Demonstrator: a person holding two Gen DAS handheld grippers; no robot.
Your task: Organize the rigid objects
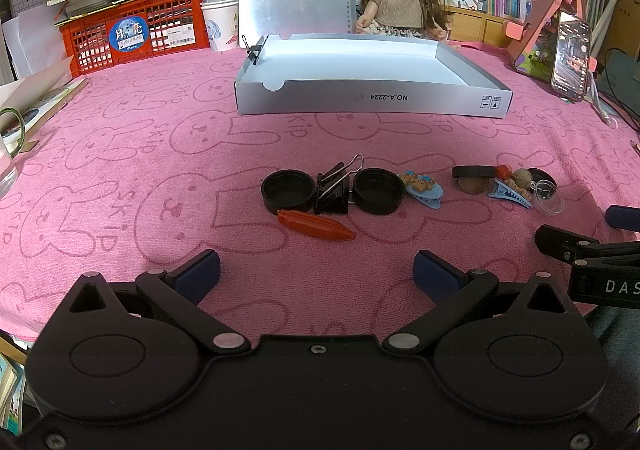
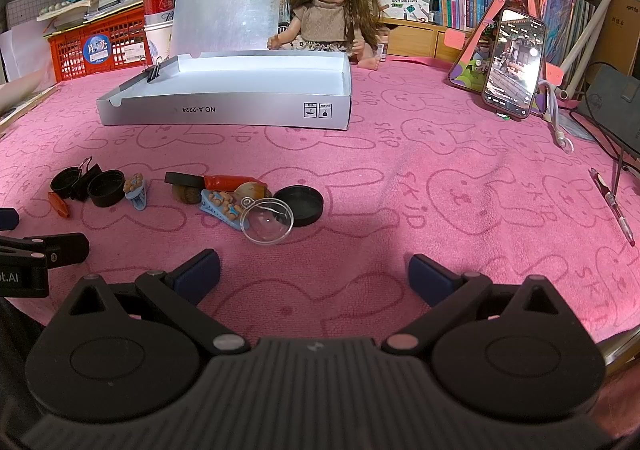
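Small objects lie in a row on the pink cloth: two black caps (image 1: 287,190) (image 1: 378,191), a black binder clip (image 1: 334,190), an orange crayon-shaped piece (image 1: 316,225), a blue bear hair clip (image 1: 424,189), and a pile with a nut, a second blue clip (image 2: 220,208), a clear dome (image 2: 267,226) and a black lid (image 2: 299,205). An open white box (image 1: 372,102) stands behind them. My left gripper (image 1: 317,274) is open and empty, just short of the crayon piece. My right gripper (image 2: 314,272) is open and empty, near the clear dome.
A doll (image 2: 330,10) sits behind the box. A red crate (image 1: 132,30) with books stands back left, a phone on a stand (image 2: 514,68) back right. A pen (image 2: 614,206) lies at the right edge. A glass (image 1: 6,166) is at far left.
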